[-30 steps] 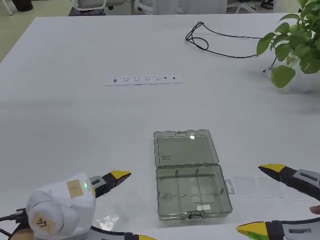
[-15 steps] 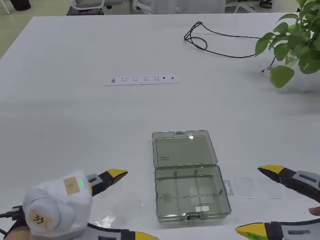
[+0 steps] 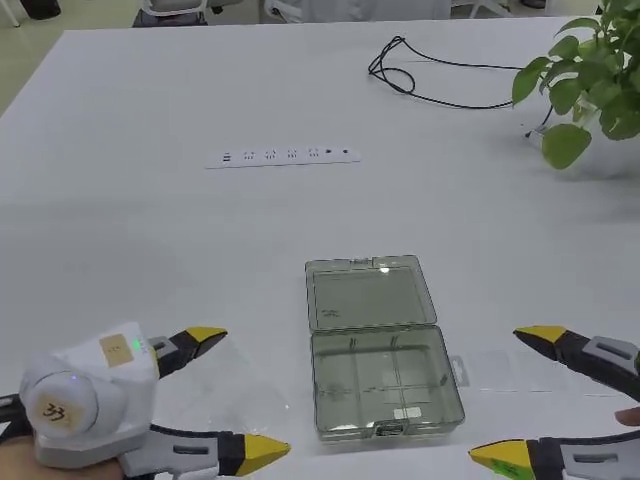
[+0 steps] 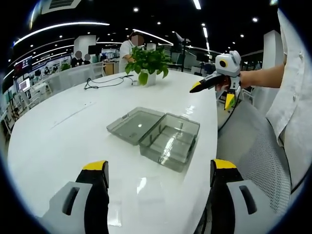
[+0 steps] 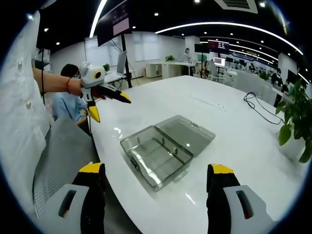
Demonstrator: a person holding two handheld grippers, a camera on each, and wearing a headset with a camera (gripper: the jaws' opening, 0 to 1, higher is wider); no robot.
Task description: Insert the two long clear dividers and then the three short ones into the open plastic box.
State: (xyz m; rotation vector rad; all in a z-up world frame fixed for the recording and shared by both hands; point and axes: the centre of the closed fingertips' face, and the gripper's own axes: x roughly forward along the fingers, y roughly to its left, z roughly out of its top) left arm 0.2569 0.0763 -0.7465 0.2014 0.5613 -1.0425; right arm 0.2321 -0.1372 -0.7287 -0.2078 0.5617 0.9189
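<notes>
Your left tool (image 3: 240, 393) hangs wide open and empty over the desk (image 3: 150, 230), low at left. The box (image 3: 385, 390) sits open at centre between both tools, its lid (image 3: 370, 293) laid flat on the far side. Faint clear dividers (image 3: 495, 372) lie on the desk just right of the box. Your right tool (image 3: 510, 395), jaws spread wide, holds nothing, close by those dividers.
</notes>
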